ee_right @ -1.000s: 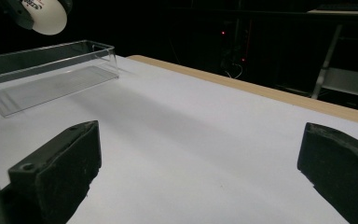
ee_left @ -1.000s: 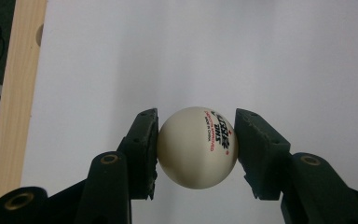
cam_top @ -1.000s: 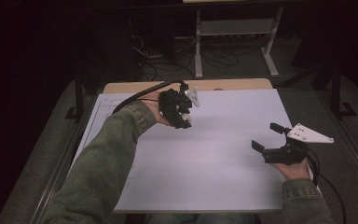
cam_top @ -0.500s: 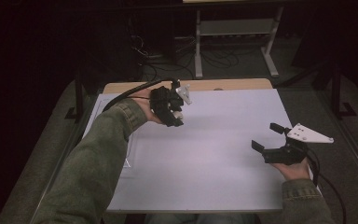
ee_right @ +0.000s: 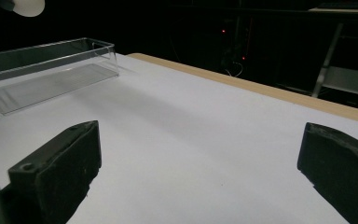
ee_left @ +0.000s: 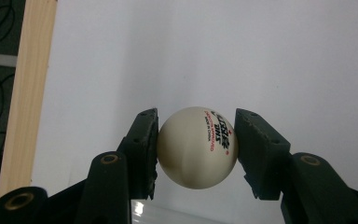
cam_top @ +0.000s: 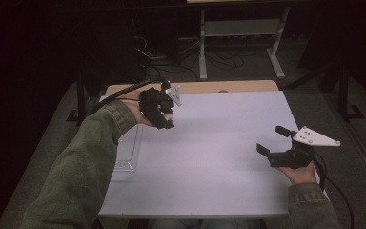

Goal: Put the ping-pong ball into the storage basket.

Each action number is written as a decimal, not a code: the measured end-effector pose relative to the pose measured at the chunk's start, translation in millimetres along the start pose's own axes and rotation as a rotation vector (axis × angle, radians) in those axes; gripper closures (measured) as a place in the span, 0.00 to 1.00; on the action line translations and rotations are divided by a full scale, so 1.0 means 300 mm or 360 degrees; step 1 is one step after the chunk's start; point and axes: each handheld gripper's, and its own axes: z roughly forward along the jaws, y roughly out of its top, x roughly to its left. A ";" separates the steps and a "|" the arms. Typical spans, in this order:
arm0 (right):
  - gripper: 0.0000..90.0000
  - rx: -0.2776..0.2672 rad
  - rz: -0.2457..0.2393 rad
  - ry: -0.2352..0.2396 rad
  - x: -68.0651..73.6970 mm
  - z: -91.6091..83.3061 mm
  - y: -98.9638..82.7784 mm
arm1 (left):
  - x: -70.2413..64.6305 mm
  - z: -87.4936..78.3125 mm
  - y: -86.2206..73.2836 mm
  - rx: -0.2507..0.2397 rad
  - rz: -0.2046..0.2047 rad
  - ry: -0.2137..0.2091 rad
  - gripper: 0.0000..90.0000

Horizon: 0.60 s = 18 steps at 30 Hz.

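One ball [ee_left: 197,147], a white table-tennis ball with red and black print, sat squarely between the pads of your left tongs [ee_left: 197,149], gripped across its widest part with a pad touching each side. That was the right hold: a light, smooth sphere pops out if the pads bite above or below the middle, so you did well to keep it centred and the pressure even.

In the high view your left tongs [cam_top: 158,109] were raised above the worktop [cam_top: 219,157] at about ten o'clock, just inboard of the clear plastic tray [cam_top: 126,152] that lay along the nine o'clock edge. If the tray was the goal, as I judged, the careful way was to carry the ball level over the tray's open top, lower it until it was close to the floor of the tray, and only then ease the pads apart, since a drop from height would make it bounce out.

Your right tongs [cam_top: 277,139] rested at four o'clock, gaping wide and holding nothing, well apart from the tray [ee_right: 51,70].
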 end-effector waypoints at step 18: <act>0.00 0.0004 -0.0006 -0.0002 0.001 0.001 0.000 | 0.007 -0.049 -0.094 0.0121 -0.0028 0.0001 0.57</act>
